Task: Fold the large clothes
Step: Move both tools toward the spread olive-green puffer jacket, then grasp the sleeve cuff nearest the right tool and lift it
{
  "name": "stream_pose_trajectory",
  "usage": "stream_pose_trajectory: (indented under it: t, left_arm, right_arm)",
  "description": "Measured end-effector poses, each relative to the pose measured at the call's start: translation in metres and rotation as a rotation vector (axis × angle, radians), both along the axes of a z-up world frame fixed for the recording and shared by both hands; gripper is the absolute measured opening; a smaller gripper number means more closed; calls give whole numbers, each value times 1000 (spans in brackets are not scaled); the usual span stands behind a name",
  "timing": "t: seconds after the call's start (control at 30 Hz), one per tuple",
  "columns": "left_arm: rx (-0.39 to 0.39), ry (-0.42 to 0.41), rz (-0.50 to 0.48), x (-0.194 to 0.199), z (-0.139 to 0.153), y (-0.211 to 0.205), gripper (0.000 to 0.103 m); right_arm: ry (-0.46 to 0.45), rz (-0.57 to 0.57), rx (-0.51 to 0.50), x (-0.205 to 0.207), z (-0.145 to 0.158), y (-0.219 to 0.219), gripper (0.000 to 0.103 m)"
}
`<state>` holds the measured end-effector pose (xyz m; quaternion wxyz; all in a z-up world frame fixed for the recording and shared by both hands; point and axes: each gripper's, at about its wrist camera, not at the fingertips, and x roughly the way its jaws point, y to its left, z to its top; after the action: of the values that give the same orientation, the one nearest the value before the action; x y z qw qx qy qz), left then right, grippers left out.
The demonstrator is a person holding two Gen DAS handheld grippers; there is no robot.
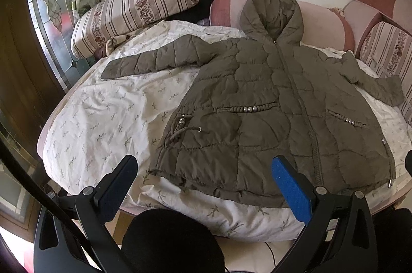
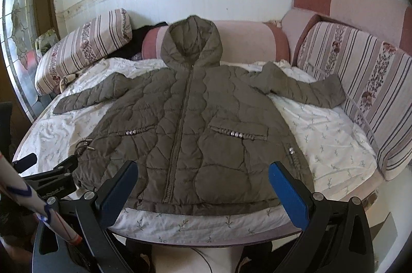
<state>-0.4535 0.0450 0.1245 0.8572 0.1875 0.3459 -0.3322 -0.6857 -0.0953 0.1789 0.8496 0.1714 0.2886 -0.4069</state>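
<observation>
Jacket [image 2: 190, 123] flat on bed [image 2: 322, 134], beyond both gaping hand-held grippers [image 2: 203, 170].

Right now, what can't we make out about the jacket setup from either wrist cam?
- Jacket back: lies front up in both views.
- Dark item behind the striped pillow: mostly hidden by the pillow and pink bolster.
- Right sleeve cuff: squeezed at the left view's fisheye edge.
- Left gripper, right gripper: both open, empty.
</observation>
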Motion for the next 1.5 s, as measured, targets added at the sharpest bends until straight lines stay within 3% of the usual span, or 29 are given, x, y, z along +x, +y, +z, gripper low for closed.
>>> stream_pose_trajectory:
  t: [0.5,0.8,0.93,1.17,1.3,1.33,1.5]
  left_arm:
    - [38,11,-8,12,-18,-21,103]
    - [-14,-53,-24,35,-12,-105,103]
    - [-7,-13,-17,54,-21,-172,103]
    - [10,-44,9,68,-57,-279,103]
    - [81,-109,-4,80,-96,-297,103]
    - [116,-75,-11,89,-104,-303,103]
    - [127,14,-2,109,-120,-304,103]
  right_arm:
    - [46,-10,69,19,-26,-30,103]
    - [72,-89,53,33,-35,-89,103]
    - [72,-164,21,41,-35,-134,103]
    - [70,-265,-19,38,-37,-246,103]
    - [39,-290,-26,14,-41,-317,103]
    - [21,-315,-34,0,-42,-336,103]
    - [-41,-521,1,-81,-68,-416,98]
